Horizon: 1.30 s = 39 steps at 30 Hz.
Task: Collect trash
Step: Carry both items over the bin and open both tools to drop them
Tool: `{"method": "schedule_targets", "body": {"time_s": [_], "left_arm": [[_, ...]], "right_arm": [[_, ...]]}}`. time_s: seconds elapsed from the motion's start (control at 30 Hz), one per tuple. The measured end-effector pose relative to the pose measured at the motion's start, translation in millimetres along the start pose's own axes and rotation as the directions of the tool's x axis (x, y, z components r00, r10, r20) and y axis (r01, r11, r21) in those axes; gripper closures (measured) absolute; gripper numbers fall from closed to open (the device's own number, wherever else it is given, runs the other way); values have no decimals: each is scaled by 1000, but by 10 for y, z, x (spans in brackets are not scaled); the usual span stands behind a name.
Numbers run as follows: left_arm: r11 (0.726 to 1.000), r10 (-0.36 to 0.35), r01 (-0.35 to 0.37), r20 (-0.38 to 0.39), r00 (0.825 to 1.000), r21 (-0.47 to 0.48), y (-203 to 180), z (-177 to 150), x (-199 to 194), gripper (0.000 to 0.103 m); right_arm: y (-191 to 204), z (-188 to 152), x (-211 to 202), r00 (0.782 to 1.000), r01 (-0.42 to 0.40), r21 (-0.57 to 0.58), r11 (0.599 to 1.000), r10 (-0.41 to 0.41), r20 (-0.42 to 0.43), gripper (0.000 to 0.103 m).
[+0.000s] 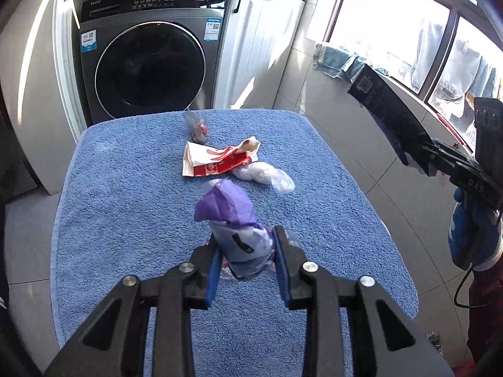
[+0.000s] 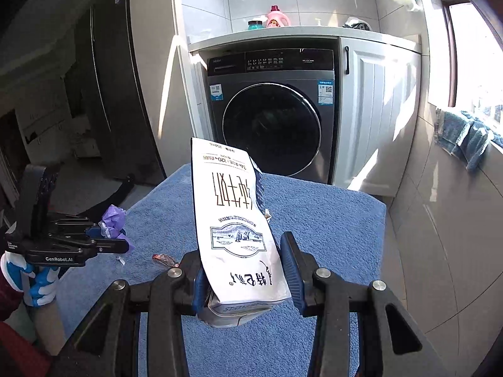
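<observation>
Above the blue mat [image 1: 132, 188], my left gripper [image 1: 246, 257] pinches a purple wrapper [image 1: 229, 216], my right gripper [image 2: 245, 286] clamps an upright carton [image 2: 232, 220], while the red-and-white wrapper [image 1: 220, 160] lies lengthwise across, nearer my left.

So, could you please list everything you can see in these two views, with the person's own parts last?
Milk carton: one, white, in right gripper.
Purple wrapper: one, purple, in left gripper.
Paper bag: one, red and white, mid-towel.
Clear plastic: one, beside paper bag.
Grey wrapper: one, far towel edge.
Small red wrapper: one, near edge.
Towel: one, blue, covering the surface.
Washing machine: one, grey, behind.
Bottle: one, pink, on counter.
Left gripper: black, shut on purple wrapper.
Right gripper: black, shut on milk carton.
Gloved hands: blue-white.
</observation>
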<state>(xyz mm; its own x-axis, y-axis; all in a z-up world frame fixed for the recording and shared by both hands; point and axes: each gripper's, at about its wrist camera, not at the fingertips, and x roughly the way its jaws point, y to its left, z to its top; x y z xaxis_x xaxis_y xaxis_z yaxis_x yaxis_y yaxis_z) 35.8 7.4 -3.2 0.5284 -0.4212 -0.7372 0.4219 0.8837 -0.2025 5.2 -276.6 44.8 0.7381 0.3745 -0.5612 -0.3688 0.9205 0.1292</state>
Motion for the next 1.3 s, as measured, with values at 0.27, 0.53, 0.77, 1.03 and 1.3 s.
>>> {"method": "schedule_targets", "body": {"time_s": [0.27,0.53,0.77,1.03,1.3], "left_arm": [[975,-123,128,-41,992,181,-1138,324,428,75],[910,-248,286,-157,956,301,-2446,459,1211,75],[883,-277,351,-259,925,312,-3232,375,1974,74],[883,-304,399,-345,888,248,-3570,342,2637,71],[867,-384,469,-374,844,167,-3673,408,2790,49]], "right_arm": [[-993,-598,-779,975,222,183,958,-222,-16,64],[-1837,-1363,-998,930,366,367,855,-344,-127,64],[-2348,-1835,-781,915,404,483,777,-344,-212,63],[-2716,-2132,-490,899,437,535,723,-326,-293,60],[-2806,-2273,-470,879,475,542,694,-343,-331,49]]}}
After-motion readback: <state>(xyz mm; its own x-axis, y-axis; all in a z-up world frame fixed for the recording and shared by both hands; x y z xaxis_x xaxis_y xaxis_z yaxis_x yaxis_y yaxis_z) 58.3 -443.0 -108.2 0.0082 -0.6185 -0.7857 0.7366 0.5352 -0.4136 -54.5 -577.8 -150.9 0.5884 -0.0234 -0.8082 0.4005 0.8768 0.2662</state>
